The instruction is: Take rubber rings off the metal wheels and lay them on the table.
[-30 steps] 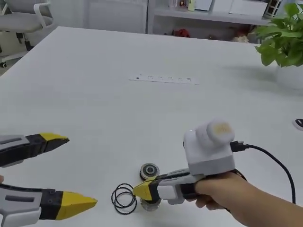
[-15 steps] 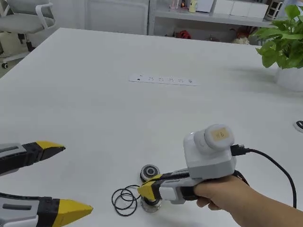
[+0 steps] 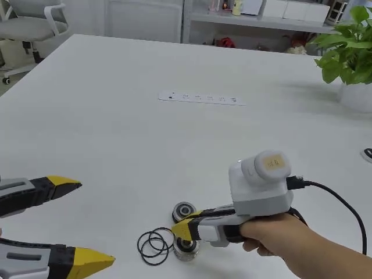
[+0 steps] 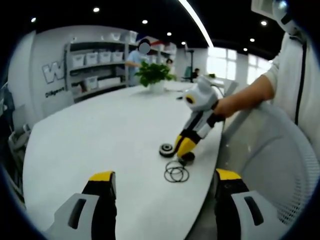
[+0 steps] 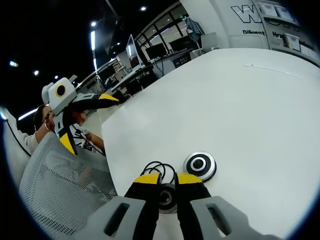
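A white power strip (image 3: 200,97) lies flat; a leafy potted plant (image 3: 347,43) stands to its right, an office chair (image 3: 29,26) far left, shelves (image 3: 261,17) behind

Two wheels (image 3: 183,210) (image 3: 188,247), several loose rings (image 3: 153,244)

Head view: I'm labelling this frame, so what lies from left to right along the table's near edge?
The left gripper → rubber rings → farther metal wheel → person's hand → black cable.
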A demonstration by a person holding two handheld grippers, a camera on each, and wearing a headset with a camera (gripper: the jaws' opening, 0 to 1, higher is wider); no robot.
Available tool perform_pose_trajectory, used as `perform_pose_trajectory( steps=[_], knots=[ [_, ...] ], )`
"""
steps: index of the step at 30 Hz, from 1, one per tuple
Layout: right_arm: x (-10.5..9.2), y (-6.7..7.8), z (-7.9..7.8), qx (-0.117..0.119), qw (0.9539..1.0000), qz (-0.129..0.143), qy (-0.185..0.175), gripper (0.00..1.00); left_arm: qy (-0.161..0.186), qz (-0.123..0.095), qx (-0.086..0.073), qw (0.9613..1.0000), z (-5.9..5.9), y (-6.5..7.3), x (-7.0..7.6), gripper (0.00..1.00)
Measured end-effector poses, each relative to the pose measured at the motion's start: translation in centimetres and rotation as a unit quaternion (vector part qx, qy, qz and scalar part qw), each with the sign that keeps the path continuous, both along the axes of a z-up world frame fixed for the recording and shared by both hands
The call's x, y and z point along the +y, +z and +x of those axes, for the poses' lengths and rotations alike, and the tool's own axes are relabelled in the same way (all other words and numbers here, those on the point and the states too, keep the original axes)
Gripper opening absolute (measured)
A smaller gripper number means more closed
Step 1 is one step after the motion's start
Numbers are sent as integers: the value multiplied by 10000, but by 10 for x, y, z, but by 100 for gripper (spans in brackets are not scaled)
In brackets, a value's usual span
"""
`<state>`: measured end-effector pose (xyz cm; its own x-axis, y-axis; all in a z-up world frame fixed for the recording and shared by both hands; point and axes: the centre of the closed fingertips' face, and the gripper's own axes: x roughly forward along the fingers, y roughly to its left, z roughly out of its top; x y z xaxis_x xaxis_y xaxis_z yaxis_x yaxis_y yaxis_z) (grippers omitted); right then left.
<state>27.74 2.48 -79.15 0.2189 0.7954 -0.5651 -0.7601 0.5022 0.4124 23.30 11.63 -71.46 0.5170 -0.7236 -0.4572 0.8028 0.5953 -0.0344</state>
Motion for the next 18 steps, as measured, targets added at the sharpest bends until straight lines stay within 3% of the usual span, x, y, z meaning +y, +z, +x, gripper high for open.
perform_pose_trajectory(
  steps=[6,8,13,18],
  knots=[
    [-5,-5,1,111,9999,-99,-79,8,-56,62,19,10000,0,-3,-2,81],
    [-5,-9,-3,205,9997,-155,-19,9,-63,63,17,10000,0,-3,-2,81],
    [-5,-11,-6,117,9995,-260,139,12,-46,84,1,10000,1,-2,-1,81],
    [-6,-11,-10,272,9991,-250,190,11,-43,88,2,10000,0,-2,0,80]
  ],
)
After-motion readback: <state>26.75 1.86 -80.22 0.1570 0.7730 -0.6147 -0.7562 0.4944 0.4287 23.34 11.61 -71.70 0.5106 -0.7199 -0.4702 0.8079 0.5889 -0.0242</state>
